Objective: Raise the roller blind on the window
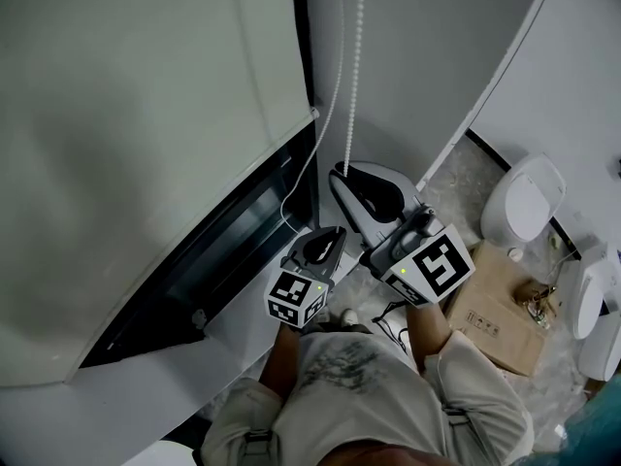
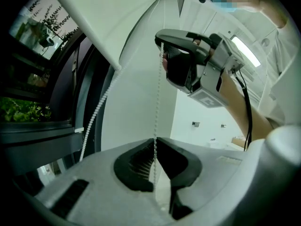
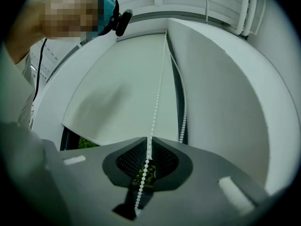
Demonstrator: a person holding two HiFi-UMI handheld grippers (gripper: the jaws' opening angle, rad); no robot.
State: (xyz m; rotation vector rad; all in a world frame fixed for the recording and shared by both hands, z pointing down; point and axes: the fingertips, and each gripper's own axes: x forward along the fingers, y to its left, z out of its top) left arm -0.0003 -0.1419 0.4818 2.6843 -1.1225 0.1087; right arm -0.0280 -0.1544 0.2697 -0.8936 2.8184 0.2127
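The white roller blind [image 1: 126, 153] covers most of the window; its bottom bar [image 1: 194, 223] runs on a slant above the dark window frame [image 1: 209, 270]. Two strands of the white bead chain [image 1: 356, 56] hang beside it. My right gripper [image 1: 342, 173] is shut on one strand of the bead chain [image 3: 156, 98]; the other strand [image 3: 182, 121] hangs free to its right. My left gripper [image 1: 336, 232] sits just below the right one, shut on the same strand of bead chain [image 2: 158, 93], which runs straight up to the right gripper [image 2: 165, 62].
A white toilet [image 1: 524, 202] and a flat cardboard box [image 1: 500, 323] are on the speckled floor at the right, with another white fixture [image 1: 587, 299] beyond. The white window sill [image 1: 243, 333] lies below the frame. Green plants [image 2: 19, 112] show through the glass.
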